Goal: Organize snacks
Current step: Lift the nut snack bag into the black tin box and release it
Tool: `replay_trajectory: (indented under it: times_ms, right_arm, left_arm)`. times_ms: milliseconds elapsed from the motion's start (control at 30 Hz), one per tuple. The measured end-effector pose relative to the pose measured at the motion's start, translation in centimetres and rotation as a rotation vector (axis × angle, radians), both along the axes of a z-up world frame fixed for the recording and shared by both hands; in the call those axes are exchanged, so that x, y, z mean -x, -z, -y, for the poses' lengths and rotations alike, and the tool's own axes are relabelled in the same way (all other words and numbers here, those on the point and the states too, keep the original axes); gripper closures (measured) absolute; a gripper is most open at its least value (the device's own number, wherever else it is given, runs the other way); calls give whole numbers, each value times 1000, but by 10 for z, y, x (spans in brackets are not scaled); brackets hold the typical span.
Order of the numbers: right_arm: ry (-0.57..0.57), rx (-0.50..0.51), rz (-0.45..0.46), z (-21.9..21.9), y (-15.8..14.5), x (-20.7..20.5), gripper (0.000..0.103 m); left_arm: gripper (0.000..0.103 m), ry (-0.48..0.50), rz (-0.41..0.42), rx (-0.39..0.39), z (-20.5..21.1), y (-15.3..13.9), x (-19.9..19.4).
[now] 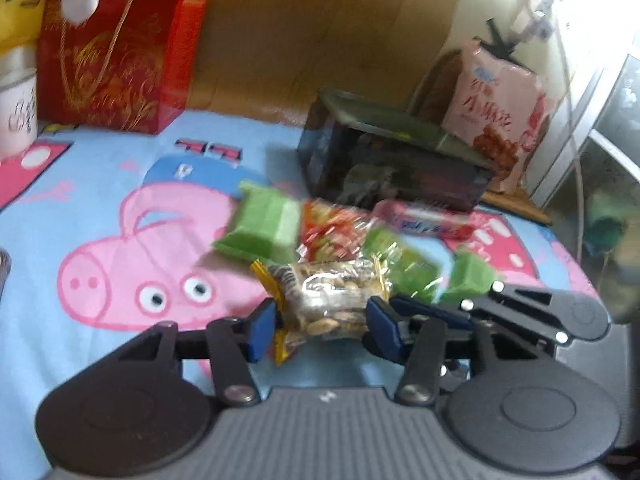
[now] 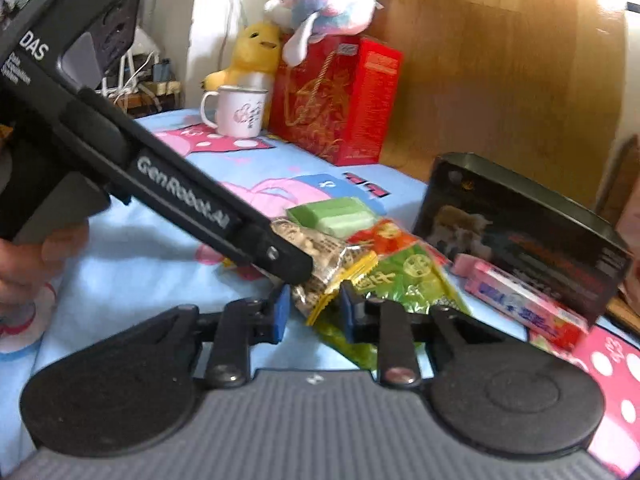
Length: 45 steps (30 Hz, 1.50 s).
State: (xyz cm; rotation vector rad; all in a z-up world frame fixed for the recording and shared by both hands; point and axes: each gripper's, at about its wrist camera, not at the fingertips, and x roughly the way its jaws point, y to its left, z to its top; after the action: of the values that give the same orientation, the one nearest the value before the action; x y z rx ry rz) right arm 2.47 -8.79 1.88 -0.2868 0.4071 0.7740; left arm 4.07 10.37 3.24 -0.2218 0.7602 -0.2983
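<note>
Cloth [image 1: 100,184] printed with a pink cartoon pig is covering the table, and everything else is sitting on it. A red gift box [image 2: 340,100] is standing at the back with plush toys [image 2: 328,0] resting on and beside it, and a white enamel mug [image 2: 240,110] is standing just beside the box. A dark open tin [image 1: 392,160] is sitting behind the snack pile, with a pink snack bag [image 1: 500,108] leaning behind it in the left wrist view. A long pink packet [image 2: 524,300] is lying just in front of the tin. Green packets [image 1: 264,224] and a red-and-orange packet [image 1: 332,232] are lying heaped together in the middle. The clear peanut packet [image 1: 336,300] with yellow ends is lying at the near edge of that heap. The left gripper [image 1: 322,326] is closing its blue pads on the two sides of the peanut packet, appearing clamped on it. The right gripper [image 2: 314,314] is standing narrowed around the packet's yellow end; whether its pads are pressing it, the blur is hiding.
</note>
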Motion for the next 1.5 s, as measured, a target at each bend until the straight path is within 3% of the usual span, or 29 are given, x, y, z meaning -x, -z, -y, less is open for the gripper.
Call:
replay_trajectory:
  times_ms: [33,100,200,333,367,400,467,600,700,867,967,1100,1133,1200,1367,1500]
  right_arm:
    - [6,-19,14,4,-4,2,83]
    - [5,-60,34,11,-14,1,100]
    - [51,-82,100,16,-24,-10,100]
    - [80,-97,64,31,-24,-25,96]
    - [73,-91,39,36,-22,-27,85]
    - [73,-78,13,40,-17,-28,57]
    - [90,-58,-21,48,-9,-25,35]
    - [92,-48,-135,58,3,-24,30]
    - [104,-37,-121,53,3,-27,30]
    - [145,-66,-105,55,-7,-32,29]
    - [153,-17,-137,55,-1,-47,31]
    - [106,-83,-224,62,5,-59,36]
    - [96,-87,-219,61,5,-55,36]
    - [67,-87,-197,58,5,-45,47]
    - [68,-92,-146,57,-2,-31,49]
    - [73,-139,-72,67,-19,-22,50]
  left_arm:
    - [54,9,20,1,3,-8,1]
    - [60,63,58,32,11,-24,-1]
    - [60,128,120,22,33,-48,-16]
    - [60,107,152,-16,45,-59,-34]
    - [58,98,151,-16,42,-58,-37]
    - [56,87,144,-23,39,-54,-39]
    - [56,72,101,-28,32,-46,-42]
    - [51,105,35,-6,26,-29,-43]
    - [41,120,32,-39,37,-26,-54]
    - [39,142,-41,-32,50,-9,-81]
    - [45,153,-74,-32,59,2,-91]
    - [57,142,-28,-76,64,7,-80]
    - [62,159,-29,-56,62,7,-77]
    - [66,176,-33,-30,60,4,-70]
    - [71,174,-19,-31,60,-7,-60]
    - [71,179,48,-10,60,-31,-54]
